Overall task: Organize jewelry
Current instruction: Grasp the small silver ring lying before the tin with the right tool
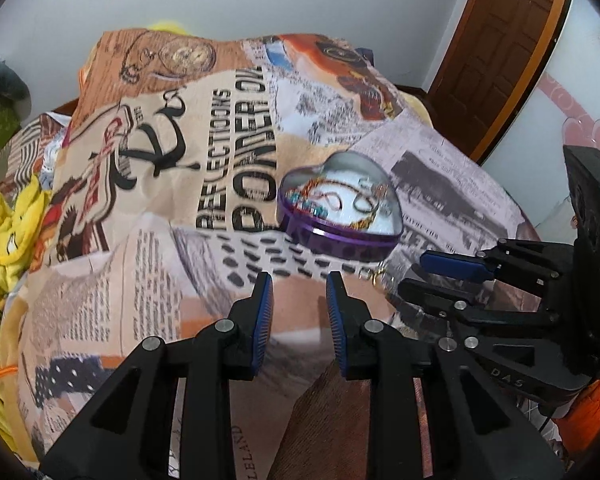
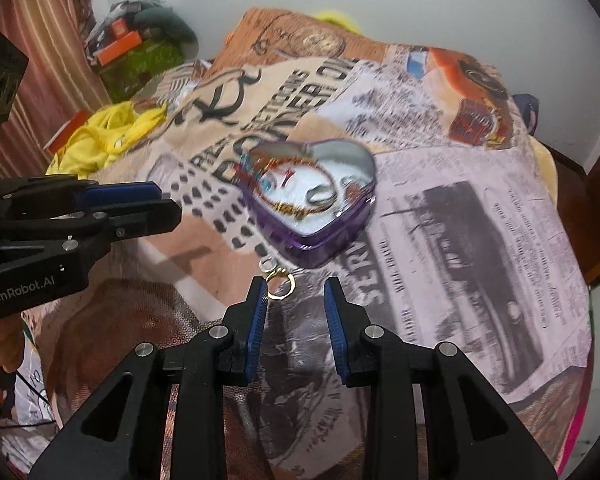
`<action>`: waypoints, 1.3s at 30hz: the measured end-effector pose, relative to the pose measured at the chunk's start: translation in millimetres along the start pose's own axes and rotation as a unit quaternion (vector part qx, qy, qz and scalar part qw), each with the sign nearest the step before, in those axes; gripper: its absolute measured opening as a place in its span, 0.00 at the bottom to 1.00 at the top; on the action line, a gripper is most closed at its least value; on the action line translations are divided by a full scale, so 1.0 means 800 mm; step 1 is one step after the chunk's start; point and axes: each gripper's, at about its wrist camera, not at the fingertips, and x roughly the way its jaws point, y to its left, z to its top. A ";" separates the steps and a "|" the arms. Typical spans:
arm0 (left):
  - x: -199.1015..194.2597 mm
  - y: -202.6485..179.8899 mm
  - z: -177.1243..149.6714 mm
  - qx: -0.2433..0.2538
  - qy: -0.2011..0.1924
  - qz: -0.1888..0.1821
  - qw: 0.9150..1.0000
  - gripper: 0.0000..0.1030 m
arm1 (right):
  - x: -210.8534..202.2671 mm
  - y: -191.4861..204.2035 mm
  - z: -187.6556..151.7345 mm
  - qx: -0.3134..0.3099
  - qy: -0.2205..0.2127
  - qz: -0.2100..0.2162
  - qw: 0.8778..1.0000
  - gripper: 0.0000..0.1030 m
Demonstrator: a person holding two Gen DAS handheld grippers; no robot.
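Note:
A purple heart-shaped tin (image 1: 342,208) lies open on the printed blanket, with several chains and bracelets inside; it also shows in the right wrist view (image 2: 312,200). A gold ring (image 2: 281,286) and a small silver ring (image 2: 267,265) lie on the blanket just in front of the tin. The gold ring shows in the left wrist view (image 1: 378,278). My right gripper (image 2: 296,286) is open and empty, its left fingertip beside the gold ring. My left gripper (image 1: 299,280) is open and empty, a little short of the tin. Each gripper shows from the side in the other's view.
The printed collage blanket (image 1: 160,200) covers a bed. Yellow cloth (image 2: 100,140) and a pile of clutter (image 2: 140,48) lie at the left. A wooden door (image 1: 500,40) stands at the right beside the white wall.

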 end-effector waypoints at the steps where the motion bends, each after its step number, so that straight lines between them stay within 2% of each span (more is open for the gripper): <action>1: 0.001 0.000 -0.002 0.000 0.002 0.000 1.000 0.26 | 0.003 0.003 -0.001 -0.002 0.003 0.001 1.000 0.25; 6: 0.005 -0.001 -0.007 0.007 0.006 0.000 1.000 0.26 | 0.020 0.014 -0.003 -0.019 0.017 -0.003 1.000 0.25; 12: 0.009 -0.005 -0.007 0.015 0.008 -0.005 1.000 0.26 | 0.026 0.019 -0.002 -0.032 0.014 -0.008 0.999 0.25; 13: 0.010 -0.006 -0.006 0.015 0.009 -0.006 1.000 0.26 | 0.026 0.018 -0.002 -0.031 0.013 -0.007 0.999 0.23; 14: 0.011 -0.007 -0.006 0.016 0.010 -0.008 1.000 0.26 | 0.027 0.017 -0.002 -0.031 0.013 -0.008 0.999 0.16; 19: 0.017 -0.017 -0.004 0.025 0.017 -0.020 0.999 0.26 | 0.024 0.016 -0.003 -0.032 0.009 -0.012 0.999 0.16; 26: 0.037 -0.039 0.000 0.042 0.036 -0.037 0.998 0.26 | 0.007 -0.002 -0.010 -0.006 -0.005 -0.011 1.000 0.16; 32: 0.057 -0.053 0.005 0.048 0.049 -0.041 0.997 0.26 | -0.014 -0.032 -0.012 0.024 -0.025 -0.019 0.999 0.16; 39: 0.071 -0.060 0.012 0.058 0.059 -0.040 0.996 0.26 | -0.027 -0.044 -0.011 0.038 -0.043 -0.023 0.998 0.16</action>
